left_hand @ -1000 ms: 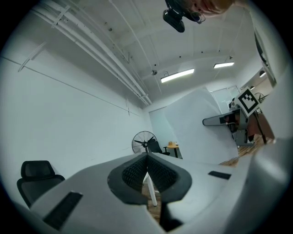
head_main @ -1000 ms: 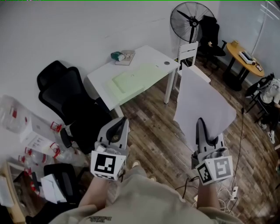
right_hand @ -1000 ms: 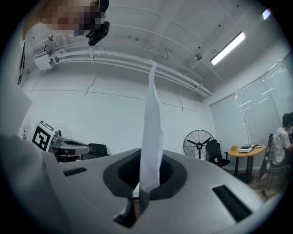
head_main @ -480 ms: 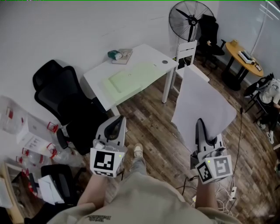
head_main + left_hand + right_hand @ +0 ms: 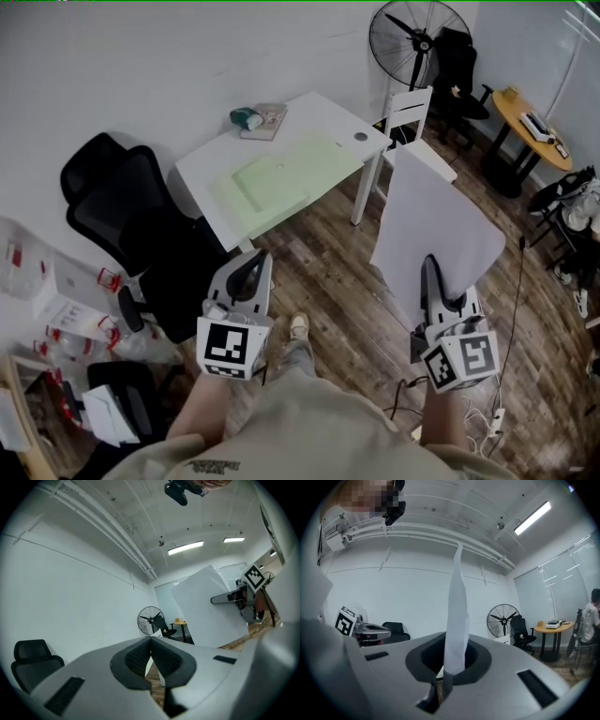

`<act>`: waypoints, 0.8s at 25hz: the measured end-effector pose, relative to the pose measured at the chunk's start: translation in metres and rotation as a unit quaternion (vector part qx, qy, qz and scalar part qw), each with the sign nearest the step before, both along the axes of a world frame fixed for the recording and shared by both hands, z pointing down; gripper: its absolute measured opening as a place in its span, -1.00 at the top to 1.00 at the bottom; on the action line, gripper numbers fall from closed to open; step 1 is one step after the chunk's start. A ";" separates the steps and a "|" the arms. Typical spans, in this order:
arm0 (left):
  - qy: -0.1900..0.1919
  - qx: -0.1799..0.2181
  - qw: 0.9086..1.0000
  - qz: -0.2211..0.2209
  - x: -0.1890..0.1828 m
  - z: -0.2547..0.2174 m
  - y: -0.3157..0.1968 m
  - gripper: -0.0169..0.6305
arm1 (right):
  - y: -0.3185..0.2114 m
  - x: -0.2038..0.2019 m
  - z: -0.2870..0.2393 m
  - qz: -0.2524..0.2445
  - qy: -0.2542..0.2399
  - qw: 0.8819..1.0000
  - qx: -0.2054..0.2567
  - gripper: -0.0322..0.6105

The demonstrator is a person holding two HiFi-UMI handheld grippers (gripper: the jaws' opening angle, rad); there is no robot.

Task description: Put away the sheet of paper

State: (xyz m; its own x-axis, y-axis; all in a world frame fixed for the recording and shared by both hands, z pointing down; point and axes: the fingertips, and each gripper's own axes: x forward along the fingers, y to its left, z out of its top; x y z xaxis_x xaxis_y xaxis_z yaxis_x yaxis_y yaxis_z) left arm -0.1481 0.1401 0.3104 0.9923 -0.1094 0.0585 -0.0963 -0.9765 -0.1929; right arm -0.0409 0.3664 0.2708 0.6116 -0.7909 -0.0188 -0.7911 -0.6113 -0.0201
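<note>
- A white desk point(image 5: 319, 127) stands against the wall ahead of you, with a pale green mat point(image 5: 277, 178) spread across it and a book point(image 5: 267, 122) at its far corner.
- A black office chair point(image 5: 117, 202) sits just left of the desk.
- To your right, a black pedestal fan point(image 5: 417, 37), a white chair point(image 5: 412, 105) and a round yellow table point(image 5: 530, 127) stand on the wood-plank floor point(image 5: 328, 281).

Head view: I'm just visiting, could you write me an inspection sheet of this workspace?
Surface: white table bearing a pale green mat and a book at its far edge.
Job's things: sheet of paper, upright, clamped by the right gripper.
Clutter: plastic bags and boxes on the floor at left.
Grippers: left gripper shut, empty; right shut on the sheet.
Cables: cable and power strip on the floor at right.
Surroundings: black office chair, fan, round yellow table, wooden floor.
</note>
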 end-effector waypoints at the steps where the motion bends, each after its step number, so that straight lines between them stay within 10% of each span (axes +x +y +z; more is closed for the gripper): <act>1: -0.004 -0.002 1.000 -0.001 0.007 0.003 -0.009 0.89 | -0.008 0.009 0.002 0.000 -0.002 1.000 -0.002 0.83; 20: -0.058 -0.029 0.998 0.002 0.176 0.028 -0.194 0.89 | -0.203 0.177 0.023 -0.019 -0.046 0.997 -0.056 0.83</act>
State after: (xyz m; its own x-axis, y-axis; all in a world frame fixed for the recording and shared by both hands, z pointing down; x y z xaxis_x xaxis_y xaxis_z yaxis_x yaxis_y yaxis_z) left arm 0.0277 -0.0535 0.3382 0.9791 -0.0976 0.1786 -0.0720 -0.9868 -0.1448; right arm 0.1362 0.1635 0.2940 0.5759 -0.8078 0.1257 -0.8119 -0.5831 -0.0277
